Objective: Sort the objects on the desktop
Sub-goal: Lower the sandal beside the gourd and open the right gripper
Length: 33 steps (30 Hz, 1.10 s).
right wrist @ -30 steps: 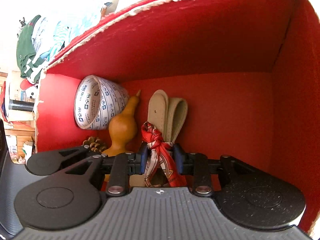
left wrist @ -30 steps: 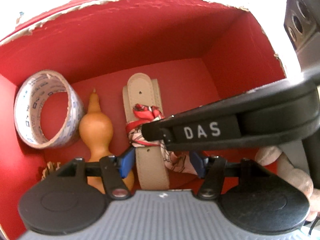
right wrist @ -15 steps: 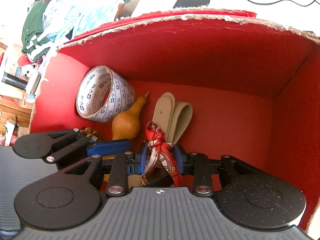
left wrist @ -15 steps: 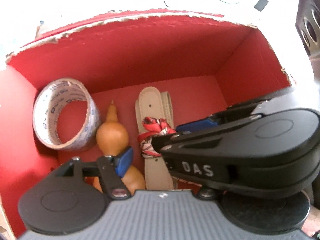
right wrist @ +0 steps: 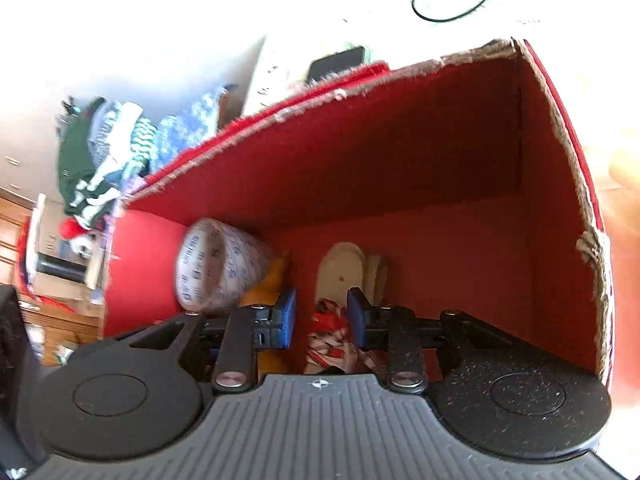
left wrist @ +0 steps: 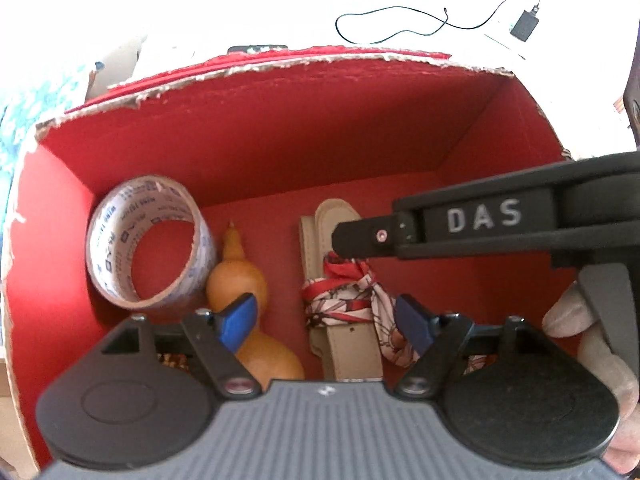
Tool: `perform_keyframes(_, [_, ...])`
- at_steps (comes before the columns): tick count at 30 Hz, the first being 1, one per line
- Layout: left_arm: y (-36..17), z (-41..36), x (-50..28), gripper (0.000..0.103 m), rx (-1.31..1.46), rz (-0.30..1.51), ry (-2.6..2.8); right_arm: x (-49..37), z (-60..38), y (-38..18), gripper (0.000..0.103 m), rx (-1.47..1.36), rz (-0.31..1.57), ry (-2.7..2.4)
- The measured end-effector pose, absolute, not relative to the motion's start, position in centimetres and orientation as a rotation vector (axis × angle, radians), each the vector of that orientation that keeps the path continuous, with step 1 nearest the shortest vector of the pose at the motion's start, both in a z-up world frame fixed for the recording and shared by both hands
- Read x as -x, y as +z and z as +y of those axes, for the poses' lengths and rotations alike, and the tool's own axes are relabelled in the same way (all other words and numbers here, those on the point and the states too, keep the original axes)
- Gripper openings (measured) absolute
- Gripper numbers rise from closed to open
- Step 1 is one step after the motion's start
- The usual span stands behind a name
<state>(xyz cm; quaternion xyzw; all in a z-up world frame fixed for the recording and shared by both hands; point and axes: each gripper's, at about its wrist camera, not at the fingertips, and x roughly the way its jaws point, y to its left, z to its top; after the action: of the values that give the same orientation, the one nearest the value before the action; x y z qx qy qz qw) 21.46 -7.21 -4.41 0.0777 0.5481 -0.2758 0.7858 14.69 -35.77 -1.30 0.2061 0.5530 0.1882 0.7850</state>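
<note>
Red box (left wrist: 280,140): holds a tape roll (left wrist: 146,244) at left, gourd (left wrist: 236,280) beside it, beige belt (left wrist: 344,344) at centre with a red scarf (left wrist: 344,296) tied round it.
Left gripper (left wrist: 328,322): low centre, fingers wide apart, empty, above the scarf.
Right gripper (right wrist: 321,318): fingers parted, empty, straddling the scarf from above; its arm crosses the left view's right side.

white desk (left wrist: 280,8), torn red box (left wrist: 280,128), black cable (left wrist: 400,20), charger plug (left wrist: 525,26)
</note>
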Motion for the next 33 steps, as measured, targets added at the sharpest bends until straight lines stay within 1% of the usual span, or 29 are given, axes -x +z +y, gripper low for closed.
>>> perform_keyframes(7, [-5.6, -7.1, -22.4, 0.078, -0.148, 1.170, -0.598, -17.4, -33.8, -1.6, 0.032, -0.390, 1.319, 0.357])
perform_keyframes(11, [-5.8, -7.2, -22.0, 0.070, -0.156, 1.150, -0.578, -18.1, -32.7, -2.0, 0.033, -0.340, 1.350, 0.370])
perform_keyframes(13, [-5.8, -7.1, -22.0, 0.069, -0.154, 1.147, -0.574, -18.1, -32.3, -2.1, 0.034, -0.307, 1.354, 0.378])
perform_keyframes(16, [-5.9, -7.1, -22.1, 0.069, -0.150, 1.144, -0.575, -17.9, -32.2, -2.2, 0.032, -0.319, 1.349, 0.424])
perform_keyframes(17, [-5.9, -7.1, -22.0, 0.068, -0.152, 1.142, -0.573, -18.0, -32.1, -2.3, 0.030, -0.323, 1.355, 0.443])
perform_keyframes(21, [-5.9, -7.2, -21.9, 0.064, -0.167, 1.131, -0.562, -18.5, -30.4, -2.5, 0.030, -0.297, 1.370, 0.486])
perform_keyframes(27, [-5.8, -7.4, -21.9, 0.066, -0.177, 1.127, -0.564, -18.6, -30.7, -2.9, 0.032, -0.342, 1.376, 0.496])
perform_keyframes(33, [-5.9, -7.2, -22.0, 0.070, -0.154, 1.133, -0.571, -18.0, -30.8, -2.3, 0.031, -0.327, 1.311, 0.469])
